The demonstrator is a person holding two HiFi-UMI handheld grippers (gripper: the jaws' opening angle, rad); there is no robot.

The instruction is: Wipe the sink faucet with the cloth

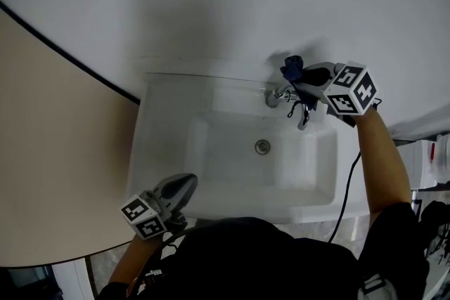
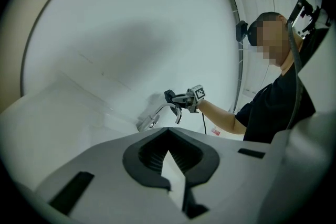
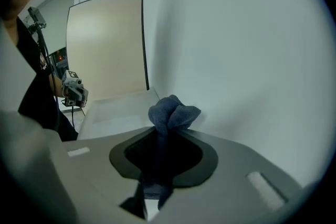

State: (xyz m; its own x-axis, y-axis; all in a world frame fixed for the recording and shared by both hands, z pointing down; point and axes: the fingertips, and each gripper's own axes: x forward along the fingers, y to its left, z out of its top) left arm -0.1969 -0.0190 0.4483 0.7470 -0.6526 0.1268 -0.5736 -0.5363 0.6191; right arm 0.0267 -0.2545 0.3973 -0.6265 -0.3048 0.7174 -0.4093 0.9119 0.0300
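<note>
The chrome faucet [image 1: 285, 97] stands at the back rim of the white sink [image 1: 162, 151]; its spout curves over the basin. My right gripper [image 1: 301, 78] hovers just above and behind the faucet, near the wall, shut on a bunched dark blue cloth [image 1: 292, 68]. In the right gripper view the cloth [image 3: 172, 115] sticks out past the jaws toward the wall. My left gripper [image 1: 185, 185] sits shut and empty over the sink's front left rim. The left gripper view looks past its closed jaws at the faucet [image 2: 156, 116] and the cloth [image 2: 169, 95].
A beige panel [image 1: 49, 151] with a dark edge borders the sink's left side. A white wall [image 1: 225, 3] rises behind the faucet. A black cable [image 1: 347, 194] hangs from the right gripper past the sink's right front corner. The drain [image 1: 262, 146] is mid-basin.
</note>
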